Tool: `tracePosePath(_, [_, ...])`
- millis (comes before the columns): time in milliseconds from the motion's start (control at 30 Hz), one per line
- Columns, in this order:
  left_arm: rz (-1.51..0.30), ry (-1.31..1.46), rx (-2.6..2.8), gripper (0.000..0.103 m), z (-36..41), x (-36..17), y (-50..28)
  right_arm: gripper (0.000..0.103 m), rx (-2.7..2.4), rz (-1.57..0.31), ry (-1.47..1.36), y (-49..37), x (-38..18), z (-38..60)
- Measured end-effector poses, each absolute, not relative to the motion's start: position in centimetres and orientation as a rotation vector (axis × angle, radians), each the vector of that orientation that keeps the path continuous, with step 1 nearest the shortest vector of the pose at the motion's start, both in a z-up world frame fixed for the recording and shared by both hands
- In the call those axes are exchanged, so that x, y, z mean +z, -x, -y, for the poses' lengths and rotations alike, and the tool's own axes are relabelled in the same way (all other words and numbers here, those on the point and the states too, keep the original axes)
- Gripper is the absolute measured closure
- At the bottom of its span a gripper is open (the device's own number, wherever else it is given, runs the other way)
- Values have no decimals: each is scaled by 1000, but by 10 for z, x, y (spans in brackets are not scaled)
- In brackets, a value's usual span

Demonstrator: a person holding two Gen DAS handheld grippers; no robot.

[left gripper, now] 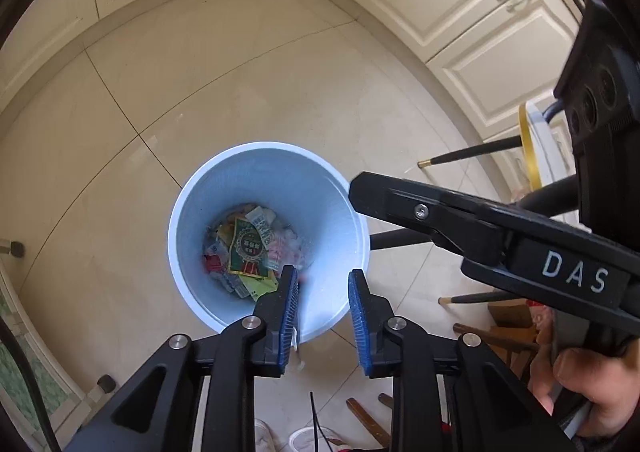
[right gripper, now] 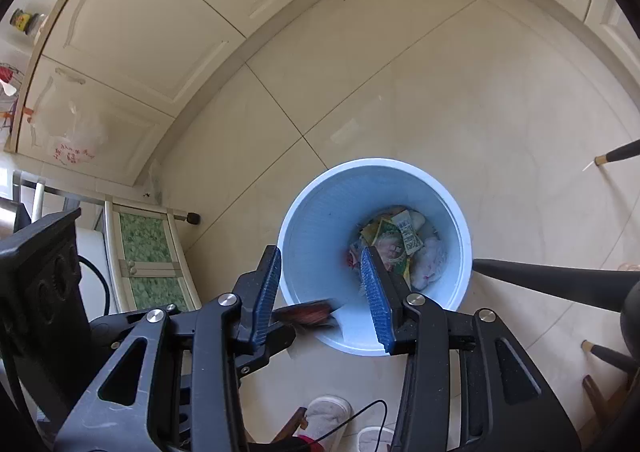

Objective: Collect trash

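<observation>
At the right fingers [right gripper: 268, 284]: parted to a fair gap, pressing on nothing. Between them, low down, a blurred reddish-brown wrapper [right gripper: 310, 314] with a white edge, loose, long side lying roughly across from one pad toward the other. Too smeared to name further.

At the left fingers [left gripper: 290, 292]: likewise parted, a clear gap between the blue pads, nothing gripped. Just below the left-hand pad, a small white scrap [left gripper: 297, 348]; cannot tell whether stuck to the pad or free.

Outward from both pairs: straight ahead and below, the pale blue bin [left gripper: 280, 176], upright on the tiled floor [left gripper: 200, 72], mouth open to both cameras. At its bottom, the trash [left gripper: 248, 248] collected so far: a heap of coloured packets and labels, well below the rim.

The relation that matters: in the right wrist view, only the right-hand pad over the bin's mouth, the left-hand pad outside the rim, above the floor. Wrapper right at the near rim, partly beyond it on the floor side. Left pair better centred, both pads over the near part of the mouth.

Judged from this: a drop under way, with a real chance of the wrapper catching the rim or landing outside. Next, probably a check of the floor beside the bin.
</observation>
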State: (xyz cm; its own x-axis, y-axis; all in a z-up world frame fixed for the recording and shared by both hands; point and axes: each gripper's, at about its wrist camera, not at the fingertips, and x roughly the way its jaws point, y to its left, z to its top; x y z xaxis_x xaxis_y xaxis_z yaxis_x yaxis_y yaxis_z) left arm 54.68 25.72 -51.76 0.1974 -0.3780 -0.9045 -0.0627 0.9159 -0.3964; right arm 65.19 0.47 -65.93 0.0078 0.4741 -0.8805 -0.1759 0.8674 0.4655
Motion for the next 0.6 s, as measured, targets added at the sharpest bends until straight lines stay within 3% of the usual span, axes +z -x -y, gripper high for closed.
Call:
tracePosePath(100, [-1344,387,-192,59,-258,-507,-544,57,512,-1478,-247,-649,-653,-9])
tracePosePath(400, [-1156,334,-28,57,-266,-418,-492,56,534,-1350,-181,-626,-578,-20])
tracePosePath(600, [-981,262,77,54,-259,-340,-436,44,566,-1179,-120,-589,-483,-28])
